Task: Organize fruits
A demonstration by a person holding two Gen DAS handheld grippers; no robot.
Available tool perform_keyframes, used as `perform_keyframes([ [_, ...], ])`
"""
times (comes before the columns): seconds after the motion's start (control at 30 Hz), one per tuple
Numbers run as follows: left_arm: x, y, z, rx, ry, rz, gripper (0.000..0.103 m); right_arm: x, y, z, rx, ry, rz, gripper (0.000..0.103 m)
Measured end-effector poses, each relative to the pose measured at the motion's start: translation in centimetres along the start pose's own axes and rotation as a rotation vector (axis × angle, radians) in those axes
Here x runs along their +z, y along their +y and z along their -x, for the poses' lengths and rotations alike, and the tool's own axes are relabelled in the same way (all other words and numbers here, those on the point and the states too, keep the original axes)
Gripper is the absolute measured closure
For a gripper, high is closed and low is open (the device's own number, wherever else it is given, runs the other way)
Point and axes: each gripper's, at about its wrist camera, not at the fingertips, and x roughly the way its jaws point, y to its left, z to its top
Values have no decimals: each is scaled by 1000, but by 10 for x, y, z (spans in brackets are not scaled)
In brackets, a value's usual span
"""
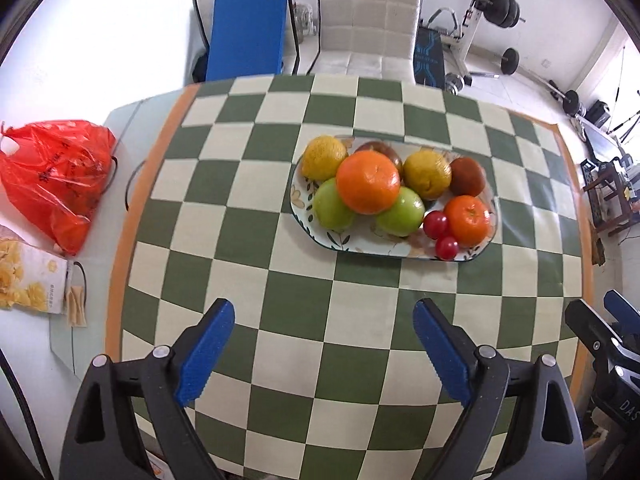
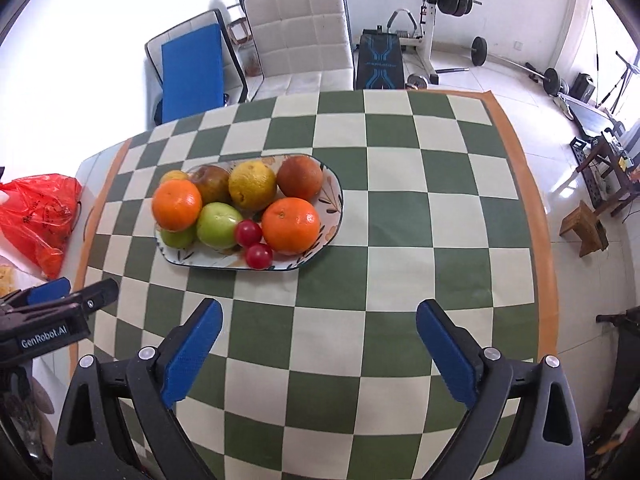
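Note:
An oval flowered plate (image 1: 362,246) (image 2: 335,208) sits on the green-and-cream checkered tablecloth, heaped with fruit. A big orange (image 1: 368,182) (image 2: 177,205) rests on top of two green apples (image 1: 333,204) (image 2: 218,225). Around them lie two yellow lemons (image 1: 427,174) (image 2: 252,185), a second orange (image 1: 467,217) (image 2: 291,225), a dark red fruit (image 1: 467,176) (image 2: 300,178) and two small red tomatoes (image 1: 436,224) (image 2: 248,232). My left gripper (image 1: 322,322) is open and empty, well short of the plate. My right gripper (image 2: 318,322) is open and empty, to the plate's near right.
A red plastic bag (image 1: 56,176) (image 2: 38,216) and a snack box (image 1: 28,280) lie off the cloth at the left. A white chair (image 1: 368,24) (image 2: 298,32) and a blue-padded chair (image 1: 248,30) stand beyond the table's far edge, with gym equipment behind.

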Motion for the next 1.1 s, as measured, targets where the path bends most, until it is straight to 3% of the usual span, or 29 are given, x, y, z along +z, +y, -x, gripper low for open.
perform_keyframes([
  [0.27, -23, -3, 98, -23, -166, -58, 11, -18, 20, 97, 6, -133, 22, 3],
  [0.6, -59, 1, 194, -71, -282, -96, 11, -52, 39, 230, -8, -286, 14, 3],
  [0.9, -82, 3, 241, -109, -323, -96, 11, -81, 54, 310, -4, -355, 15, 1],
  [1.1, -91, 1, 252, -110, -337, -93, 11, -93, 58, 331, -19, -361, 30, 1],
])
